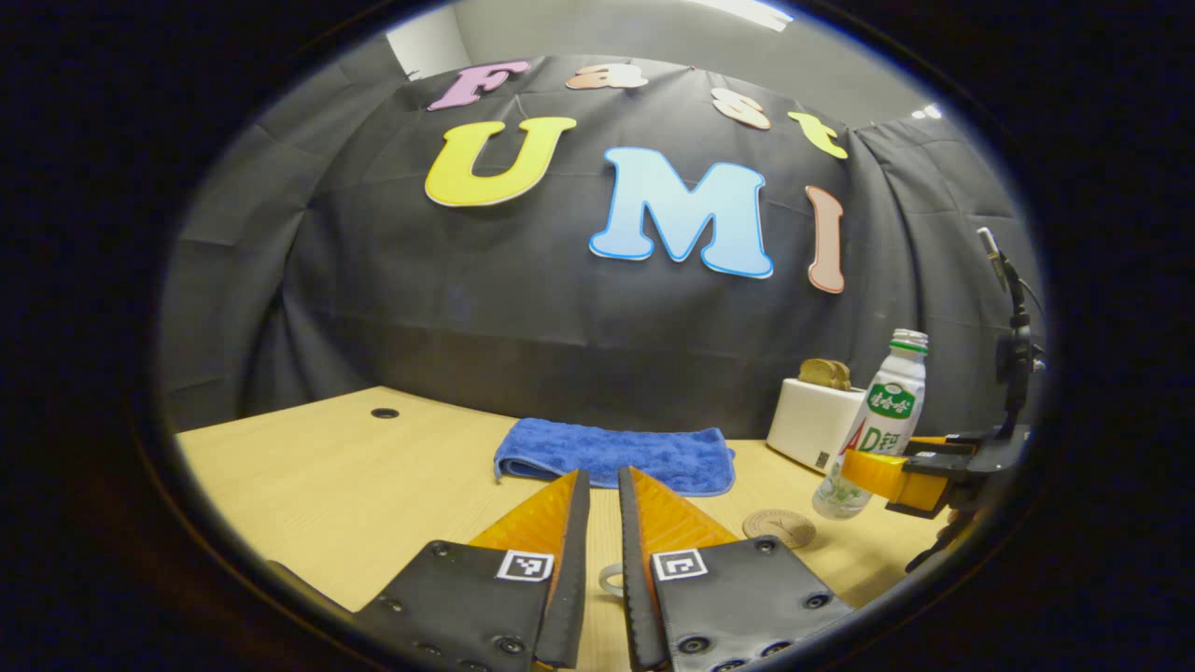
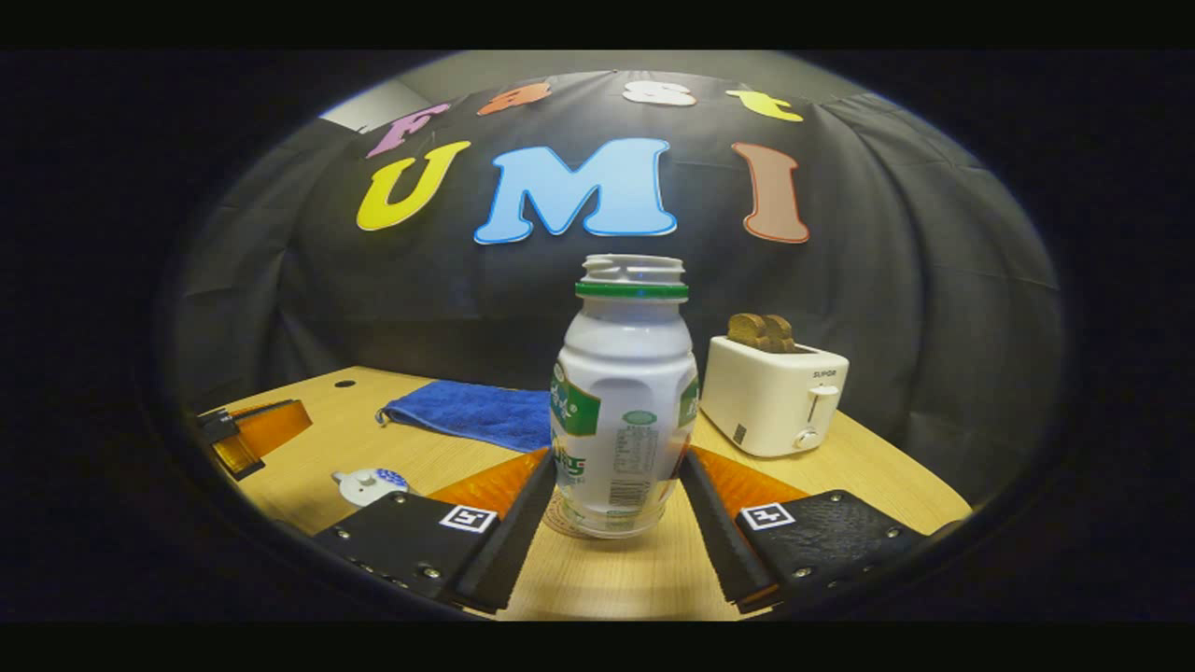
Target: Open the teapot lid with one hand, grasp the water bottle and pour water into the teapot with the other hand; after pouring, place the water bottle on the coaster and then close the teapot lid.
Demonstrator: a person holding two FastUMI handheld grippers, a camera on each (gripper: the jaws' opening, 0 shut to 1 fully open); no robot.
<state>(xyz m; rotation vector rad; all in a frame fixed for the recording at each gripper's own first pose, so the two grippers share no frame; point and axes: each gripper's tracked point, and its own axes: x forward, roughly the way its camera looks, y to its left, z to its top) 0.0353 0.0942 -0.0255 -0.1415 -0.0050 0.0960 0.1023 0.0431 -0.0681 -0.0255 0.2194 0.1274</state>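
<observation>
In the right gripper view, the right hand-held gripper (image 2: 618, 509) had its two fingers pressed against opposite sides of the water bottle (image 2: 624, 411), which stood upright and uncapped between them, its base low over the wooden bench (image 2: 607, 579); whether the base touched the surface could not be told. To the left in that view, the white teapot lid (image 2: 370, 484) with a blue pattern lay on the bench, and farther left the other gripper's fingers showed at the edge. Behind the bottle lay a folded blue towel (image 2: 471, 413), and to the right stood a white toaster (image 2: 773, 392) with slices of bread (image 2: 762, 331) sticking out of its top. In the left gripper view, the left hand-held gripper (image 1: 597, 551) had its fingers close together with a narrow gap, holding nothing; a small pale ring showed on the bench just beyond them, too little of it visible to identify. Farther right in that view, a round brown coaster (image 1: 780, 527) lay flat on the bench, just beside the bottle, which was tilted slightly. Beyond the fingers lay the towel, and behind it hung the booth's black cloth wall (image 1: 523, 308).
</observation>
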